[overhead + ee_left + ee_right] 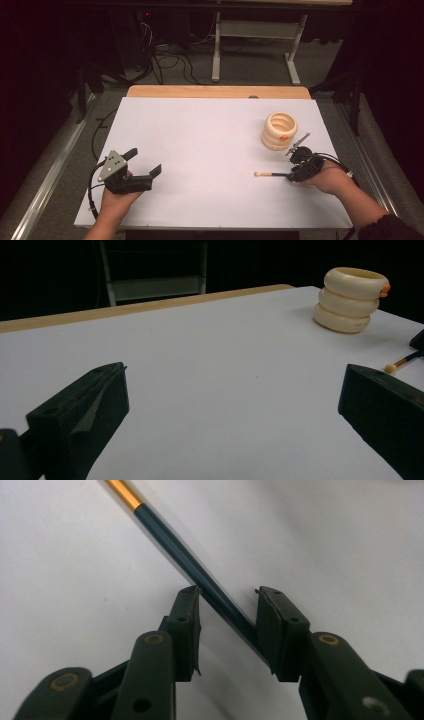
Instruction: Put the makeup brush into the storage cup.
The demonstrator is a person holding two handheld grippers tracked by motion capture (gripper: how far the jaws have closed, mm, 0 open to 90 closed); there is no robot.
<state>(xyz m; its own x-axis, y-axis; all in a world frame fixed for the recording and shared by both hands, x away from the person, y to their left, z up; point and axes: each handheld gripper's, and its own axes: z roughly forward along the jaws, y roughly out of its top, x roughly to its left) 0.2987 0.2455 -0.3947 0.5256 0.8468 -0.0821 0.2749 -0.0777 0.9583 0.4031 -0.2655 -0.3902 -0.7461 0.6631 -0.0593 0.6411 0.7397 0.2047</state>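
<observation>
Right tool [227,625] jaws straddle the slim dark-blue, gold-banded brush [200,575] without pinching yet, so square up before squeezing; left tool [230,420] idles wide open.

looks like a lab or recording room here, folks: a desk [200,150] covered by a plain white sheet, wooden edge showing at the far side, black curtains [40,60] closing off both sides. behind it, a tangle of cables [170,62] sprawls over grey carpet beside dark equipment with a small red light, and the metal legs of another table [216,50] stand farther back.
</observation>
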